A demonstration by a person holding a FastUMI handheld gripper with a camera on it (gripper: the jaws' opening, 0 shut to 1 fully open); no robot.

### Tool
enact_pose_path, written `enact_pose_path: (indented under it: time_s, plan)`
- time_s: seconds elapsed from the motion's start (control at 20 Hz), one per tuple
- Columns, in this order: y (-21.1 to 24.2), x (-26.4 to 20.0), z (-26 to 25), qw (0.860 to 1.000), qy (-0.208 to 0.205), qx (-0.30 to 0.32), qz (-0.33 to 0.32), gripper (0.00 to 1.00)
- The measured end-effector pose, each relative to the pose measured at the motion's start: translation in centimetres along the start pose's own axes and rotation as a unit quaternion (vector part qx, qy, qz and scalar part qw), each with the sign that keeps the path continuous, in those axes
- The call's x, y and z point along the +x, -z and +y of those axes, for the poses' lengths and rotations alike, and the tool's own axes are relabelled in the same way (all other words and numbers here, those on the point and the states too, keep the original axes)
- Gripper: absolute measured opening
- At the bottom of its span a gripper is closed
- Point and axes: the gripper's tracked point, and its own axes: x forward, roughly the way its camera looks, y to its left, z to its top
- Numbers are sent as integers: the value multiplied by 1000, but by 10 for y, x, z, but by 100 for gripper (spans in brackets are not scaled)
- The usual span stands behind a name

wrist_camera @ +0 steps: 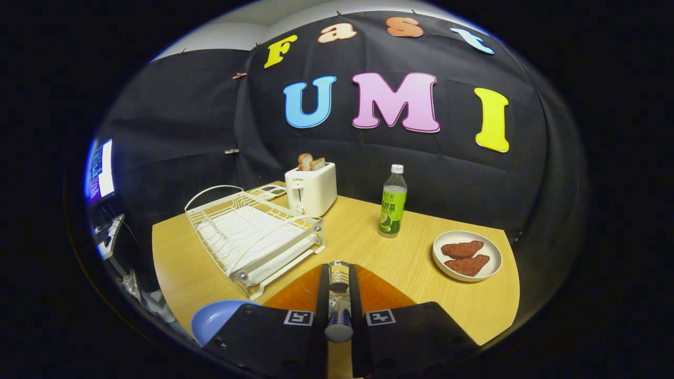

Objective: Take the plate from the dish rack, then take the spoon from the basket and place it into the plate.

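Nearest to me, the black two-finger gripper (338,273) has its fingers drawn close together, clamped on the metal spoon with a blue-banded handle (338,310), which runs lengthwise between them above an orange mat (379,295). Just left of the fingers lies the pale blue round plate (213,318), already out on the wooden table (368,242). Beyond it stands the white wire dish rack (253,237), holding no plate. Farther back are a white toaster with bread slices (310,187), a green-labelled drink bottle (393,202) and a white dish with two reddish patties (467,255). I'd judge only the last step remains: laying the spoon in the plate.
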Motion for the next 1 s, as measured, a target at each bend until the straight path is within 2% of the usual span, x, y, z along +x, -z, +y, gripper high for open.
enact_pose_path:
  time_s: [0.2, 0.35, 0.5, 0.7, 1.0]
  plan:
    - [-20, -35, 16, 1000, -28, 11, -8, 21]
    - [-34, -56, 44, 997, -72, 27, -15, 21]
    - [-37, -69, 75, 993, -117, 15, -15, 21]
    - [-7, -71, 116, 985, -174, -1, 9, 21]
    - [52, -46, 146, 976, -203, -39, 62, 21]
